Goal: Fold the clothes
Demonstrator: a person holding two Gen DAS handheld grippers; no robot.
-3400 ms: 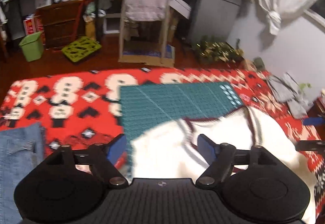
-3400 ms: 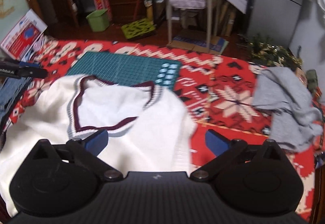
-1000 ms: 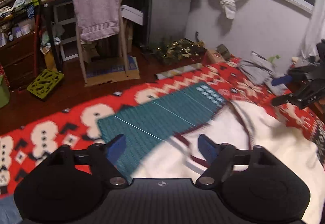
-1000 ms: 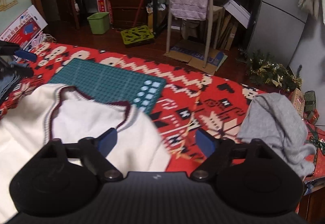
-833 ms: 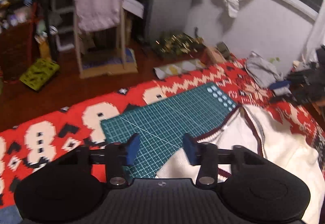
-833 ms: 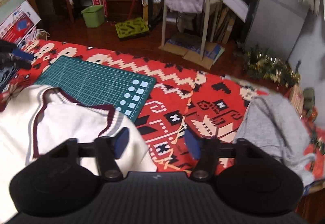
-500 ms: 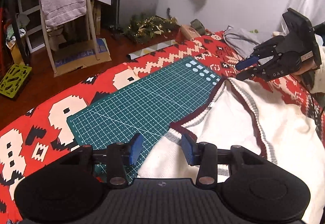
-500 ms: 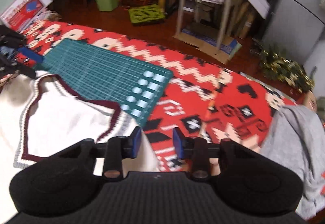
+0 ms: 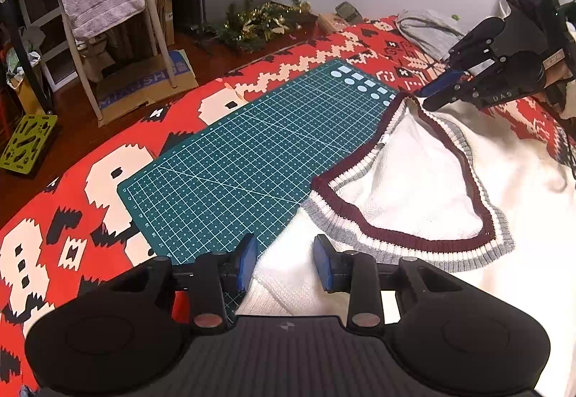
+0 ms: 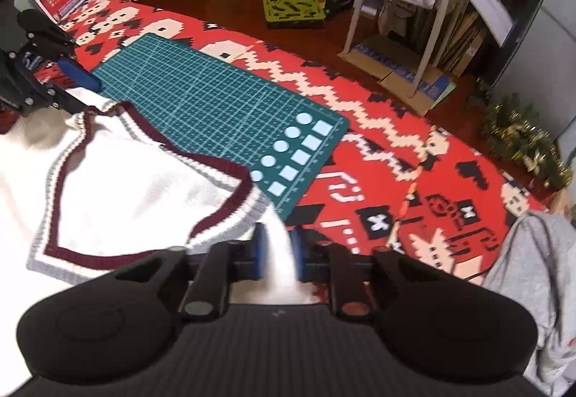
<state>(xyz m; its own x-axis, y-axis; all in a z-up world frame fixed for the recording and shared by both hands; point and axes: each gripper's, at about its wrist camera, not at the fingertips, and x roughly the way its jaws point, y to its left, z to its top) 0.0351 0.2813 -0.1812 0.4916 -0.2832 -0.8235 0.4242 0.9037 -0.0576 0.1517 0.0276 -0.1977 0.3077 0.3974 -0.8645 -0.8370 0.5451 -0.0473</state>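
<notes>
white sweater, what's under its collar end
The white sweater overlaps the near edge of the green cutting mat, which lies on the red patterned blanket. Whatever sits beneath the sweater's body is covered.

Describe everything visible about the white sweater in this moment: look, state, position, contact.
The white sweater is a knit V-neck, its ribbed collar striped maroon, white and grey. It lies mostly flat on the red patterned blanket, neckline overlapping the green cutting mat. The right tongs are nearly shut on a fold of its shoulder fabric; the left tongs sit partly open around the other shoulder edge, not clearly pinching. Its lower body runs out of view.
</notes>
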